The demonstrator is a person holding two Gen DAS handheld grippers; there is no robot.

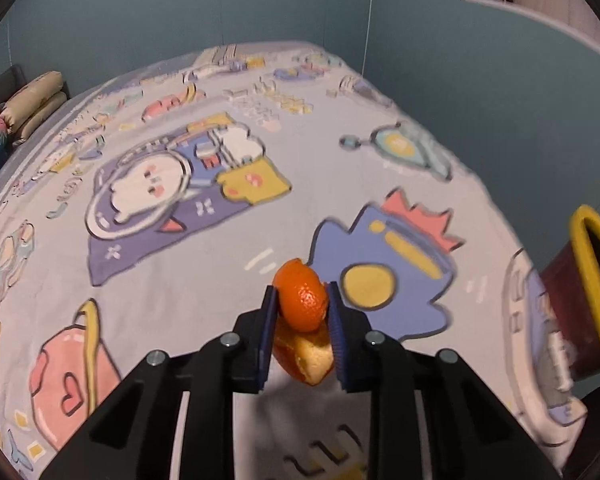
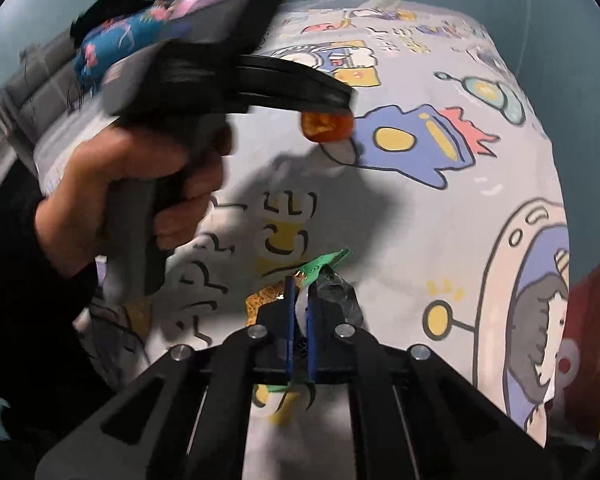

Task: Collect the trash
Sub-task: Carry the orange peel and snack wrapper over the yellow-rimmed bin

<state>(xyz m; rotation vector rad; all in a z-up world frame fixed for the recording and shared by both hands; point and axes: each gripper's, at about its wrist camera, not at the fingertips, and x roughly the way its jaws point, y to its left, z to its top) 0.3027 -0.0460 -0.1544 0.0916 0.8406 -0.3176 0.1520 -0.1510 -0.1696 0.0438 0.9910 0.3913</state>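
My left gripper (image 1: 301, 300) is shut on a piece of orange peel (image 1: 303, 304) and holds it above the cartoon-print bed sheet (image 1: 180, 272). The right wrist view shows that gripper from the side (image 2: 340, 104) with the orange peel (image 2: 326, 126) at its tip. My right gripper (image 2: 299, 294) is shut on a crumpled snack wrapper (image 2: 324, 276), green, clear and orange, held just over the sheet. A dark red bin with a yellow rim (image 1: 592, 292) stands at the right bed edge, right of the left gripper, and shows in the right wrist view (image 2: 592, 320).
Pillows (image 1: 32, 100) lie at the far left end of the bed. A blue-green wall (image 1: 460, 80) runs behind and to the right of the bed. The hand holding the left gripper (image 2: 140, 184) fills the left of the right wrist view.
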